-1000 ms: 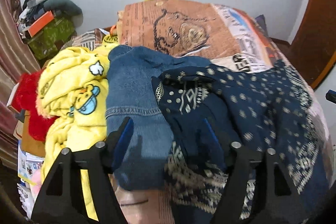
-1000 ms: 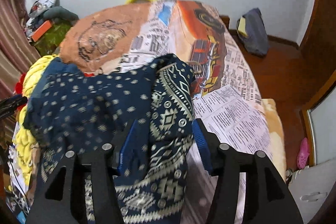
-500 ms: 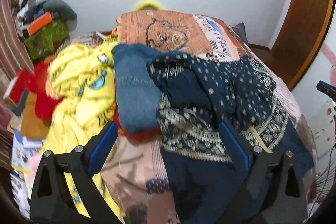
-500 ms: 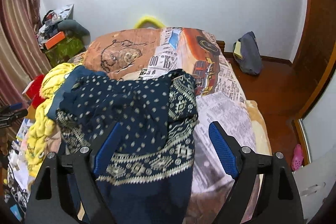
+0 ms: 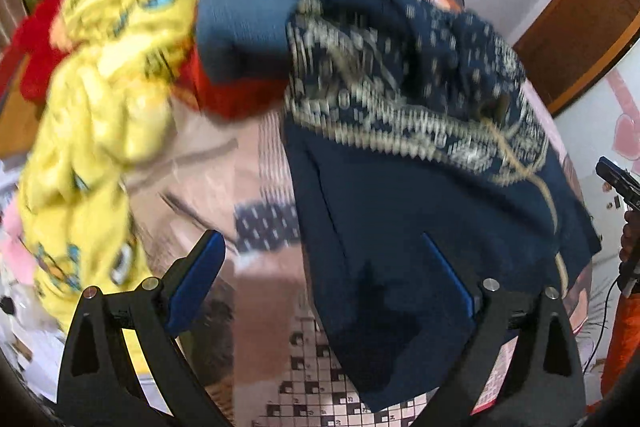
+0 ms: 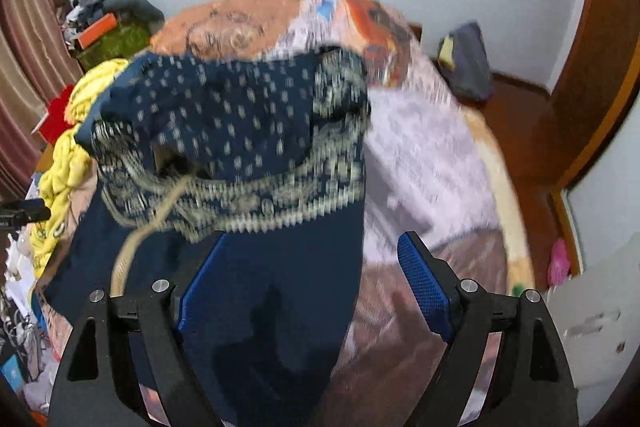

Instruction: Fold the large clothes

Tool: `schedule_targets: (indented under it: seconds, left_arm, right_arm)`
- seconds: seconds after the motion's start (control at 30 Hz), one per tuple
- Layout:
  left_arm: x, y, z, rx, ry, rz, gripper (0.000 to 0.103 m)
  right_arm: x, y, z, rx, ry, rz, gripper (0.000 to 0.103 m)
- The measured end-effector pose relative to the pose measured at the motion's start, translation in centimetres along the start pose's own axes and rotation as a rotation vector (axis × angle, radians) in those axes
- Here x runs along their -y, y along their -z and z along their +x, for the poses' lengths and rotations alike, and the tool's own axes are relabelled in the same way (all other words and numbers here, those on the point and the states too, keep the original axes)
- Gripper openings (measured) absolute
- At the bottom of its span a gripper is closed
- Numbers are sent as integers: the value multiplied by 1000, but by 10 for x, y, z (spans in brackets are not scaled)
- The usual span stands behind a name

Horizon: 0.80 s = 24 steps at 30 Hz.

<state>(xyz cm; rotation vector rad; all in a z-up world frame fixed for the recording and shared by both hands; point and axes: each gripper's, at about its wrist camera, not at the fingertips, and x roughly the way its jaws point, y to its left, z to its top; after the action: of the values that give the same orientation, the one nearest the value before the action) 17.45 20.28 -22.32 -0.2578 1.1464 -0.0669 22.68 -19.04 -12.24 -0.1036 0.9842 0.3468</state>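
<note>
Garment [image 6: 276, 291] edge between spread tools

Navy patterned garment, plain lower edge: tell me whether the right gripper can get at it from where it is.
Probably yes. The right gripper is open just above the navy patterned garment, whose plain lower part lies flat on the bedspread with nothing covering it.

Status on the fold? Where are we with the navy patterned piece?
Done: one fold, the navy patterned garment has its top doubled over its plain lower half. In hand: nothing; left gripper and right gripper are both open above the cloth. Left: fold the lower half, then the yellow garment and blue garment piled alongside.
</note>
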Motion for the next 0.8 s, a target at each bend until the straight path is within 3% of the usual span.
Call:
schedule_targets:
  seconds: [0.23, 0.37, 0.47, 0.57, 0.63, 0.67, 0.73, 0.8]
  left_arm:
    - [0, 20, 40, -108, 50, -30, 97]
    - [1, 29, 58, -155, 131, -74, 95]
    - [-2, 31, 60, -149, 187, -128, 92]
    - [0, 30, 60, -143, 235, -142, 74]
    - [3, 30, 58, -136, 256, -132, 53]
    - [7, 29, 56, -131, 265, -124, 47]
    - [13, 24, 55, -128, 283, -106, 18]
    - [18, 21, 51, -119, 296, -87, 14]
  right_arm:
    - [15, 25, 31, -146, -93, 113, 83]
    - [20, 34, 45, -199, -182, 174, 81]
    - [14, 36, 50, -208, -187, 154, 74]
    - [10, 35, 50, -203, -209, 145, 61]
    - [8, 34, 51, -202, -224, 144, 41]
    - [8, 33, 51, -203, -232, 147, 35]
    - [9, 29, 53, -204, -262, 161, 15]
    - [8, 25, 52, -199, -289, 173, 12]
